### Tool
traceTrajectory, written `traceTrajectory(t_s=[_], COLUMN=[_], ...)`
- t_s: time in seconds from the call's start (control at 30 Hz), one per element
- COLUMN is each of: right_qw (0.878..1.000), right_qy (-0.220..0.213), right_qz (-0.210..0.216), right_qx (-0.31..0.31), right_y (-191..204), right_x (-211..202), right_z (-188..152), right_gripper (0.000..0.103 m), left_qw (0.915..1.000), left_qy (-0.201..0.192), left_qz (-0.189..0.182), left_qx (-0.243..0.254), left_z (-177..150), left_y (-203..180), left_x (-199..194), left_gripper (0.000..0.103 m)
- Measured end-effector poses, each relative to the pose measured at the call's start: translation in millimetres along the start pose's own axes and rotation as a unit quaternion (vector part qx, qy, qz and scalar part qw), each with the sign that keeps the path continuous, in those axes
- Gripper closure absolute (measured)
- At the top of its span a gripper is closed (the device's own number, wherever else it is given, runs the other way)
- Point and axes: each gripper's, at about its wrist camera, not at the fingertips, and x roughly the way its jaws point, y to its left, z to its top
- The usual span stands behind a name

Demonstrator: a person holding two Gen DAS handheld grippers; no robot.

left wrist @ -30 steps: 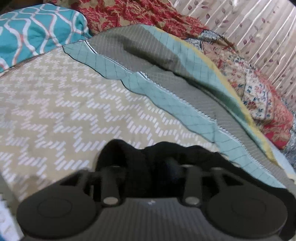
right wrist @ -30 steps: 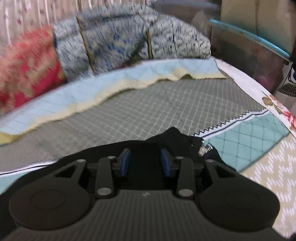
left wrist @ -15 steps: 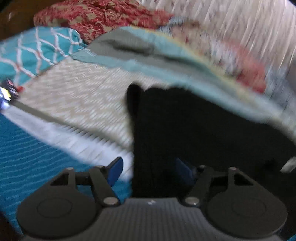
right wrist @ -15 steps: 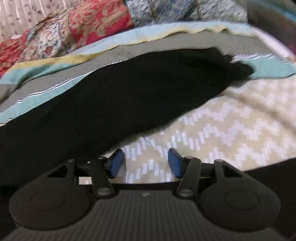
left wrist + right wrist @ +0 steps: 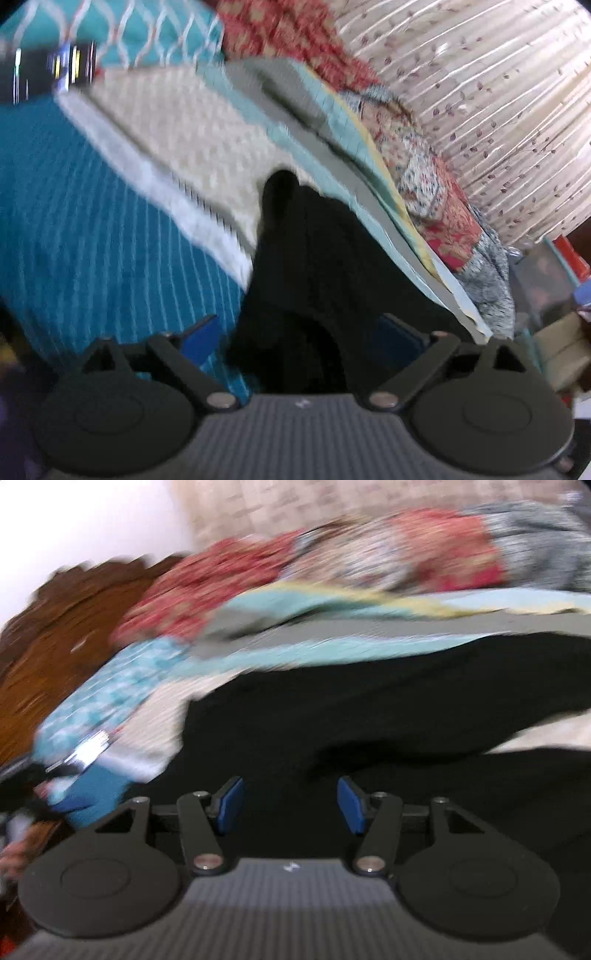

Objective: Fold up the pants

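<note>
Bed with patterned quilt (image 5: 177,122) and curtain (image 5: 480,92) behind, black pants (image 5: 317,258) lying across the quilt in front of both tools, left gripper (image 5: 299,332) spread wide with cloth between its blue pads, right gripper (image 5: 288,805) wide apart over the pants (image 5: 369,709), gripping nothing.

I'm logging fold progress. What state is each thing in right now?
black pants: lying on the bed, released.
left gripper: open, pants between the fingers.
right gripper: open, over the pants.
bedspread: spread under the pants.
</note>
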Motion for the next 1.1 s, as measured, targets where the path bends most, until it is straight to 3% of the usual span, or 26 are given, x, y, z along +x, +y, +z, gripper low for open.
traceTrajectory(t_s=[0.1,0.17,0.23,0.3,0.33,0.37,0.4,0.43,0.47,0.57,0.63,0.7,0.77,0.8,0.87,0.9,0.97,1.1], right_qw=[0.997,0.992,0.986,0.98,0.977,0.973,0.97,0.967,0.967,0.981,0.98,0.975,0.972,0.971,0.968,0.964,0.961,0.97], right_qy=[0.035,0.057,0.068,0.082,0.095,0.112,0.126,0.139,0.136,0.084,0.058,0.066,0.095,0.119,0.173,0.209,0.227,0.166], right_qz=[0.049,0.073,0.086,0.094,0.093,0.09,0.08,0.057,0.034,0.08,0.116,0.143,0.157,0.156,0.135,0.119,0.123,0.146], right_qx=[-0.046,-0.085,-0.128,-0.153,-0.165,-0.18,-0.192,-0.207,-0.212,-0.153,-0.151,-0.158,-0.144,-0.134,-0.118,-0.109,-0.094,-0.106], right_y=[38.1,62.0,84.4,95.0,102.0,108.6,114.4,122.2,127.3,126.2,133.0,138.3,135.2,136.0,129.8,128.2,124.8,140.8], right_x=[12.9,22.9,35.4,48.5,61.2,75.4,85.1,97.9,104.5,82.6,65.8,60.9,68.6,81.1,102.7,119.0,126.2,103.2], right_z=[-10.6,-13.1,-15.7,-24.9,-31.1,-38.7,-44.5,-49.7,-49.9,-22.6,-5.1,-2.3,-10.2,-19.2,-41.5,-53.8,-61.3,-37.8], right_gripper=[0.044,0.043,0.037,0.034,0.036,0.05,0.07,0.097,0.099,0.098,0.098,0.095,0.089,0.087,0.072,0.072,0.071,0.056], left_qw=[0.9971,0.9947,0.9929,0.9897,0.9877,0.9873,0.989,0.9912,0.9924,0.9872,0.9816,0.9805,0.9879,0.9929,0.9976,0.9975,0.9966,0.9912], left_qy=[0.049,0.072,0.077,0.082,0.09,0.093,0.088,0.078,0.067,0.01,-0.006,-0.001,0.019,0.032,0.063,0.07,0.053,-0.024], left_qz=[-0.043,-0.043,-0.047,-0.067,-0.073,-0.076,-0.077,-0.082,-0.097,-0.14,-0.162,-0.168,-0.128,-0.092,-0.006,-0.002,-0.035,-0.099], left_qx=[-0.041,-0.06,-0.078,-0.096,-0.105,-0.104,-0.091,-0.068,-0.035,0.076,0.101,0.102,0.085,0.068,0.026,-0.004,-0.053,-0.085], left_z=[-5.9,-10.1,-15.0,-19.6,-21.0,-20.4,-19.3,-15.5,-9.4,5.0,9.0,5.6,-8.2,-16.1,-33.7,-42.6,-47.5,-31.0], left_y=[9.3,13.3,18.8,25.3,27.5,27.2,22.8,15.1,4.9,-25.0,-24.7,-10.8,12.0,24.5,52.6,67.4,79.4,76.6], left_x=[19.9,35.7,46.1,56.3,62.6,67.5,67.0,62.9,55.6,19.1,0.5,-6.5,0.6,7.2,22.1,23.9,12.4,-20.3], left_gripper=[0.003,0.003,0.011,0.042,0.07,0.089,0.089,0.09,0.091,0.091,0.091,0.09,0.083,0.081,0.071,0.068,0.065,0.062])
